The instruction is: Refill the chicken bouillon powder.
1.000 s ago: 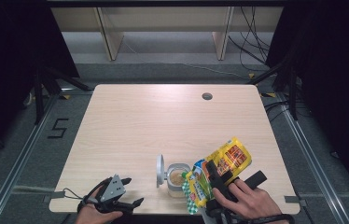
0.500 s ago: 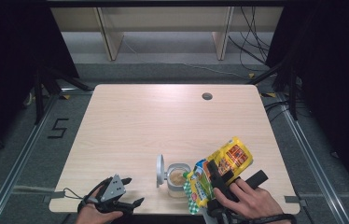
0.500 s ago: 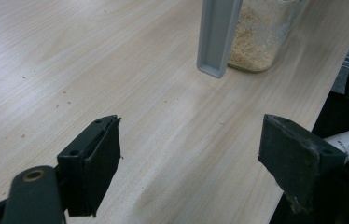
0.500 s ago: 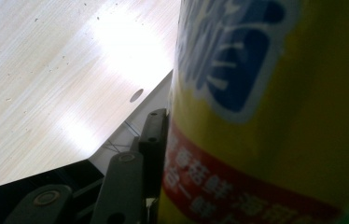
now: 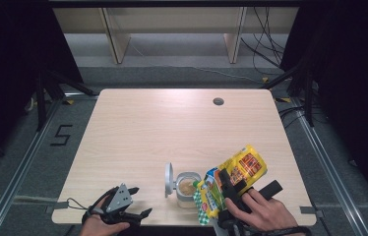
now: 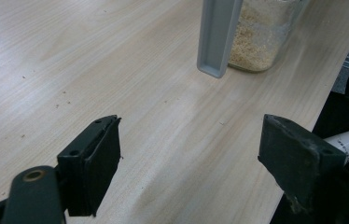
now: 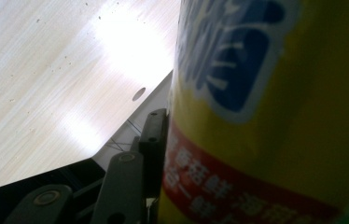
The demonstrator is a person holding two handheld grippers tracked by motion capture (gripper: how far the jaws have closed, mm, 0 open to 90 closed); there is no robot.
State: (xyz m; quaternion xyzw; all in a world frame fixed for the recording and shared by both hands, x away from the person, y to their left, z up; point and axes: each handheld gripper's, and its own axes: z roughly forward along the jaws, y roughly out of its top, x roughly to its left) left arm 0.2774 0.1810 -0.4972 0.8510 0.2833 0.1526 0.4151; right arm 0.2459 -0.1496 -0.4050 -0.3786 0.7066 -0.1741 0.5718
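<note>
Nothing has moved since the earlier frame: your right tongs [image 5: 226, 189] stay clamped on the yellow bag [image 5: 238, 172], tilted over the open jar [image 5: 188, 189] of grains near the counter's [image 5: 172, 128] front edge. Its grey lid [image 5: 168, 180] stands upright just left of the jar. Your left tongs [image 5: 135, 201] rest at the front edge, spread wide and empty.

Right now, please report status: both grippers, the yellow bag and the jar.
Left gripper open, idle at near table edge. Right gripper shut on yellow printed snack bag, tilted beside clear grain-filled jar. Jar's grey lid open, upright. Nothing in the way.
</note>
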